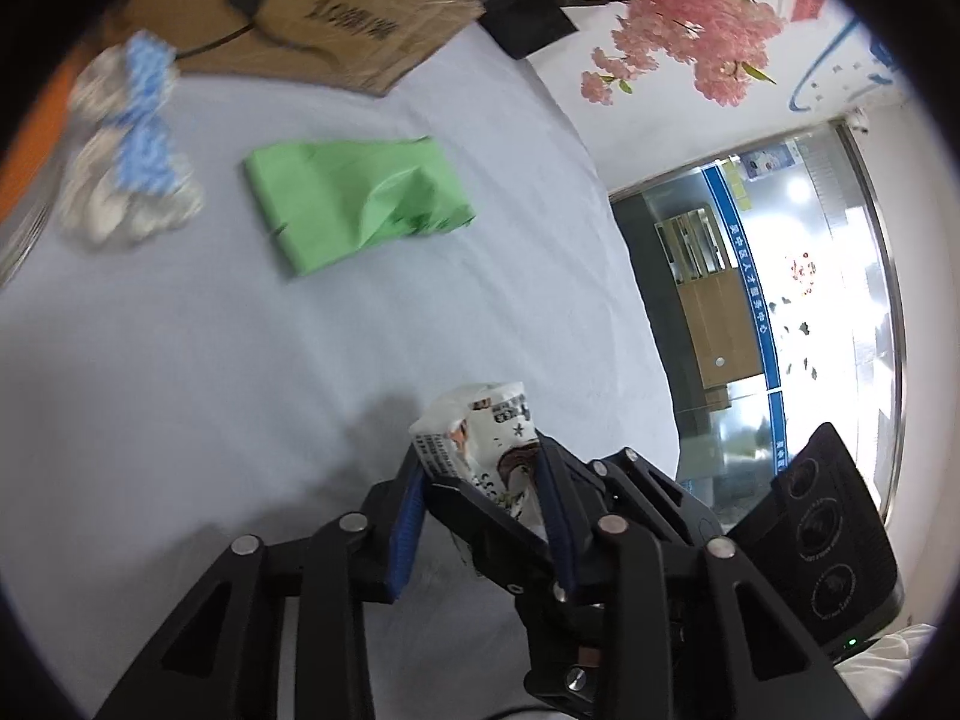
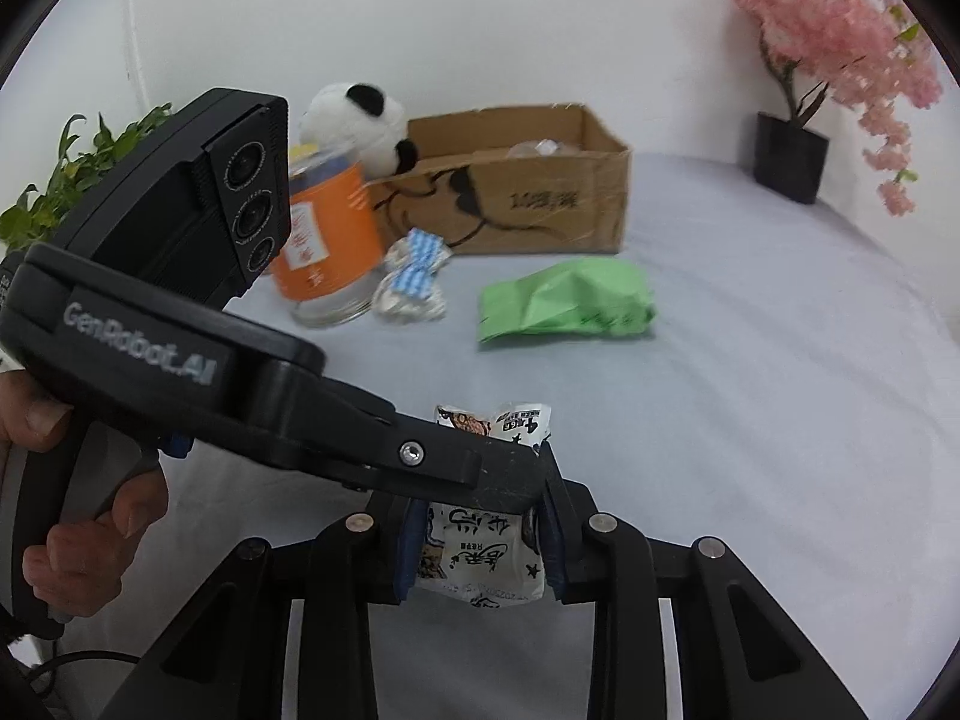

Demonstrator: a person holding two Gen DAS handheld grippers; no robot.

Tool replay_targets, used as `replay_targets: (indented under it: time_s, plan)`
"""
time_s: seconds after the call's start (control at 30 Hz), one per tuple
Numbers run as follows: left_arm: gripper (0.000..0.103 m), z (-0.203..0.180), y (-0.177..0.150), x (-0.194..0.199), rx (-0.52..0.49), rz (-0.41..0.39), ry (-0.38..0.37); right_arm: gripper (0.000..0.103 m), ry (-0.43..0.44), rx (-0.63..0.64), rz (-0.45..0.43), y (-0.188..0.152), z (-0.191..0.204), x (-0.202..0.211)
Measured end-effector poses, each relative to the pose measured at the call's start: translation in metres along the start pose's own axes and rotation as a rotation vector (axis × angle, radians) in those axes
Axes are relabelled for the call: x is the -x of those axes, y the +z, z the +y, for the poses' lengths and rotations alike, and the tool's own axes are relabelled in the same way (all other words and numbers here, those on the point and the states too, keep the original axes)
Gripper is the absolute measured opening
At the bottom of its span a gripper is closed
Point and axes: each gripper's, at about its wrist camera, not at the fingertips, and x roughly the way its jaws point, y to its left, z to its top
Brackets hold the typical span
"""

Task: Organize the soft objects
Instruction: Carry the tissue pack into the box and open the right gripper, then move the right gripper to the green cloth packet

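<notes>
Crinkly printed snack packet, pinched between both tools' blue pads

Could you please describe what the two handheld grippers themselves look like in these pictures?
Both are matte black. The left gripper has a pistol handle, white GenRobot.AI lettering and a three-lens camera block. The right gripper shows blue finger pads, silver pivot pins and triangular cut-outs.

Through the left wrist camera we see our left claw clamped on a white printed snack packet, with the right claw crossing in from the right and gripping the same packet. Beyond, on the pale surface, lie a green pouch, a clear bag with a blue bow and a cardboard box.
</notes>
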Motion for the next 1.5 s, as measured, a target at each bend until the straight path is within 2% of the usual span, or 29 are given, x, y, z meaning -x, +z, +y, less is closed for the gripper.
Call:
replay_targets:
  time_s: [0.27,0.37,0.47,0.57,0.7,0.8,0.9,0.97,1.0,1.03,1.07,1.13,1.2,1.3,1.37,1.43,1.5]
  plan:
    - [0.03,-0.033,0.063,-0.018,-0.14,-0.062,-0.045,0.03,-0.129,0.039,-0.129,0.034,-0.047,0.009]
    - [0.03,-0.044,0.091,-0.009,-0.18,-0.133,-0.044,0.03,-0.157,0.092,-0.196,0.059,-0.061,0.007]
    - [0.029,-0.046,0.117,0.012,-0.193,-0.238,-0.033,0.03,-0.156,0.155,-0.271,0.091,-0.066,-0.003]
    - [0.027,-0.039,0.139,0.039,-0.164,-0.341,-0.011,0.03,-0.129,0.209,-0.329,0.126,-0.063,-0.019]
    - [0.027,-0.025,0.161,0.076,-0.092,-0.461,0.072,0.03,-0.037,0.222,-0.383,0.171,-0.057,-0.049]
    - [0.027,-0.012,0.172,0.092,-0.034,-0.509,0.144,0.03,0.038,0.207,-0.377,0.194,-0.054,-0.073]
    - [0.027,0.001,0.184,0.1,0.03,-0.532,0.192,0.035,0.101,0.182,-0.347,0.215,-0.051,-0.101]
    - [0.028,0.002,0.187,0.098,0.047,-0.533,0.224,0.038,0.149,0.135,-0.298,0.224,-0.054,-0.119]
    - [0.029,0.0,0.187,0.098,0.043,-0.536,0.249,0.045,0.161,0.117,-0.283,0.225,-0.056,-0.124]
    - [0.037,-0.003,0.187,0.096,0.032,-0.535,0.289,0.054,0.173,0.096,-0.257,0.226,-0.059,-0.13]
    - [0.05,-0.009,0.185,0.096,0.016,-0.535,0.334,0.059,0.177,0.084,-0.239,0.225,-0.061,-0.132]
    - [0.065,-0.019,0.18,0.1,-0.02,-0.551,0.352,0.086,0.162,0.075,-0.235,0.222,-0.064,-0.13]
    - [0.066,-0.033,0.171,0.107,-0.062,-0.566,0.346,0.095,0.129,0.069,-0.244,0.216,-0.068,-0.12]
    - [0.066,-0.058,0.155,0.114,-0.171,-0.561,0.358,0.101,0.077,0.053,-0.268,0.203,-0.08,-0.091]
    - [0.066,-0.068,0.136,0.119,-0.241,-0.557,0.385,0.103,0.05,0.037,-0.275,0.182,-0.081,-0.066]
    - [0.071,-0.074,0.112,0.121,-0.307,-0.547,0.419,0.103,0.05,0.013,-0.259,0.166,-0.087,-0.051]
    - [0.074,-0.073,0.089,0.122,-0.331,-0.537,0.451,0.103,0.098,-0.03,-0.197,0.141,-0.092,-0.045]
